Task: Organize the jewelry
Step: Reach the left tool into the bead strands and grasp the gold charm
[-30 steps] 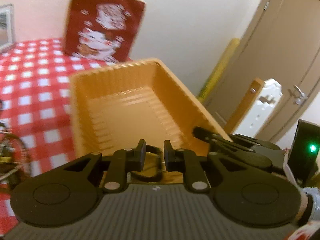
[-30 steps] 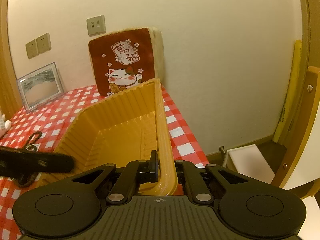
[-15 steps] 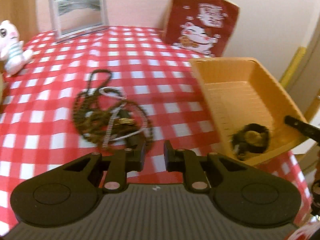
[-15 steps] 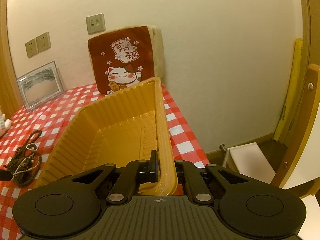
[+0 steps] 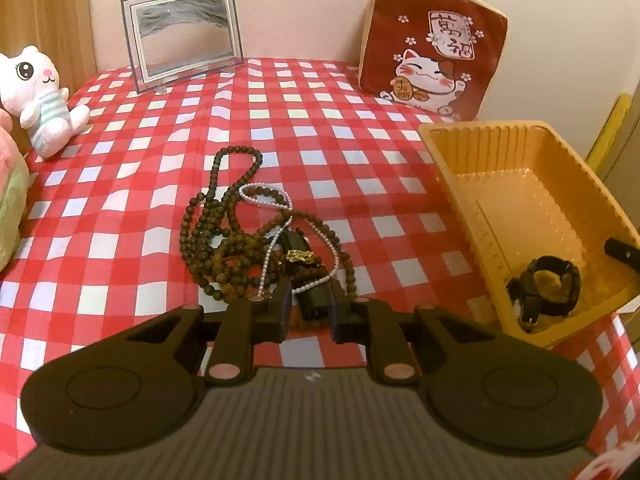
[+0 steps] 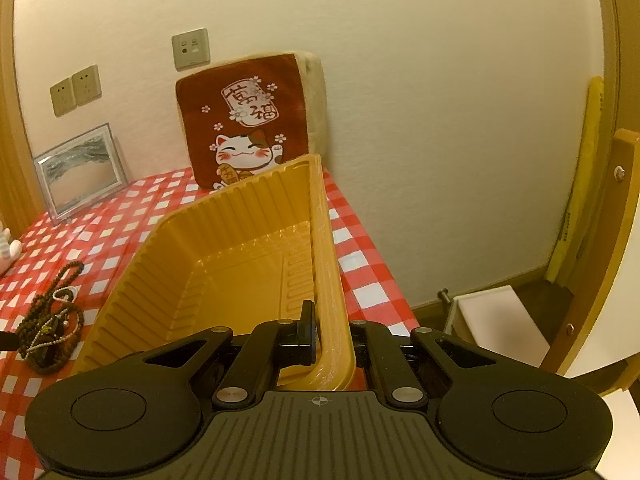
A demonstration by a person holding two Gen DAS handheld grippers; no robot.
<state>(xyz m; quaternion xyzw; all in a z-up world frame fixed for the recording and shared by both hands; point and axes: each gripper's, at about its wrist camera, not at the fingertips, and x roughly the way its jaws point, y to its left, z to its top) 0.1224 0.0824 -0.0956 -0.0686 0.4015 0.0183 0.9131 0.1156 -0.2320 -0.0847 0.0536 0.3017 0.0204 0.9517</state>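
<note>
A tangle of brown bead necklaces (image 5: pixel 224 240) with a pearl strand (image 5: pixel 272 248) and a gold piece (image 5: pixel 300 256) lies on the red checked tablecloth (image 5: pixel 120 200). My left gripper (image 5: pixel 310 312) hangs at the pile's near edge, open by a narrow gap, and a black piece of the pile shows through that gap. To the right stands the yellow plastic tray (image 5: pixel 480 130), tilted, with a black bracelet (image 5: pixel 548 284) in its near corner. My right gripper (image 6: pixel 332 336) is shut on the tray's right wall (image 6: pixel 324 240). The pile (image 6: pixel 48 328) also shows at the left of the right wrist view.
At the back of the table a framed picture (image 5: pixel 182 36) and a red lucky-cat cushion (image 5: pixel 432 52) lean on the wall. A white plush cat (image 5: pixel 36 92) sits at the far left. The table's right edge drops to a white box (image 6: pixel 500 320) and a wooden chair frame (image 6: pixel 616 240).
My left gripper swung left from above the tray to the jewelry pile and tilted down. The black bracelet now shows lying in the tray. The right gripper kept still on the tray wall.
</note>
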